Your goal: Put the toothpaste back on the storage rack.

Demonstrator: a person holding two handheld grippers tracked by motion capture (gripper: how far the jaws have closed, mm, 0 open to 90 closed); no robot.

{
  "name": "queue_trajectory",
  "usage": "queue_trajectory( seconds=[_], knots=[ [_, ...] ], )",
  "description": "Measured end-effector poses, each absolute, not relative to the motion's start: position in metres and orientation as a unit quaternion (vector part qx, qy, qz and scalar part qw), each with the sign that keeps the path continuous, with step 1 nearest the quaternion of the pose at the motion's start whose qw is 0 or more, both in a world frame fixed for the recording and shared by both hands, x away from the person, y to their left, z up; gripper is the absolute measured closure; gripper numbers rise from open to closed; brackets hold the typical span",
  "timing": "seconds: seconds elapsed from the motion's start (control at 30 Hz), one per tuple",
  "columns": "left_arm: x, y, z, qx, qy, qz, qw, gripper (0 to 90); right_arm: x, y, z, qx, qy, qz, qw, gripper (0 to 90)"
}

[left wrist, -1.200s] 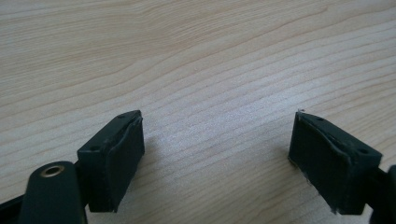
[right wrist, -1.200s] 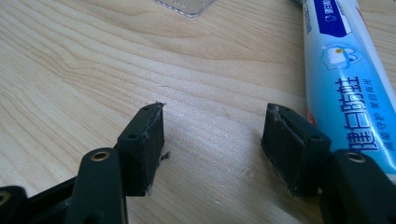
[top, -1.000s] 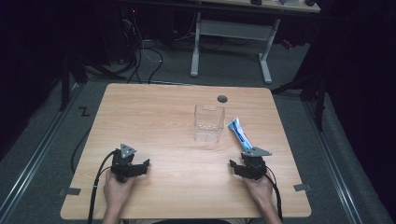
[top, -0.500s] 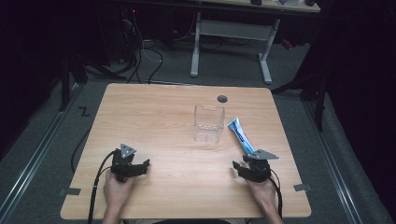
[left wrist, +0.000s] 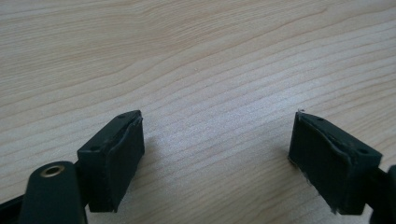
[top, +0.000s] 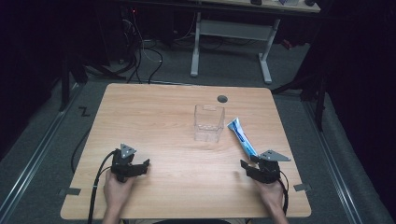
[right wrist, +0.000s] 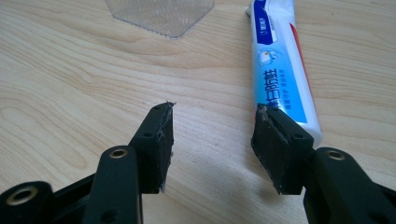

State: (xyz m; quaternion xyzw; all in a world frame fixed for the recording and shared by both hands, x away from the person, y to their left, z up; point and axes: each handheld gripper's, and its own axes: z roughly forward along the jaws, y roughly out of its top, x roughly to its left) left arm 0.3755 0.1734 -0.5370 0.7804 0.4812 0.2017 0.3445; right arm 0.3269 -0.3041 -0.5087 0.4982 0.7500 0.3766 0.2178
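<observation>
While the toothpaste tube (right wrist: 279,70) lies flat near the right edge of the table (top: 154,116), its near end is covered in the high view by the right tongs (top: 256,169), and in the right gripper view its far end is cut off at the top; the small print on it cannot be read. Its long axis runs slantwise, from beside the clear plastic cup (top: 208,123) toward the near right corner, with the blue-and-white face up. Which end carries the cap cannot be told. Right tongs: jaws have just been closing yet stand apart, with bare wood between them; the right jaw's tip sits at the tube's near end, and contact cannot be judged. Left tongs (left wrist: 219,140): released, jaws wide, low over bare wood near the near left corner. Surface: pale wood grain, with a round grommet hole (top: 222,99) near the far edge. Room: dark, with grey floor, loose cables and a white desk frame (top: 231,35) beyond.
</observation>
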Motion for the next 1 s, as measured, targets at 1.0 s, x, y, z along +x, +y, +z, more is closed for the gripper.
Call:
queue_trajectory(
  seconds=[1.0],
  knots=[
    [0.375, 0.173, -0.537, 0.78, 0.481, 0.202, 0.344, 18.6, 0.358, -0.321, -0.473, 0.501, 0.742, 0.381, 0.23, 45.5]
  ],
)
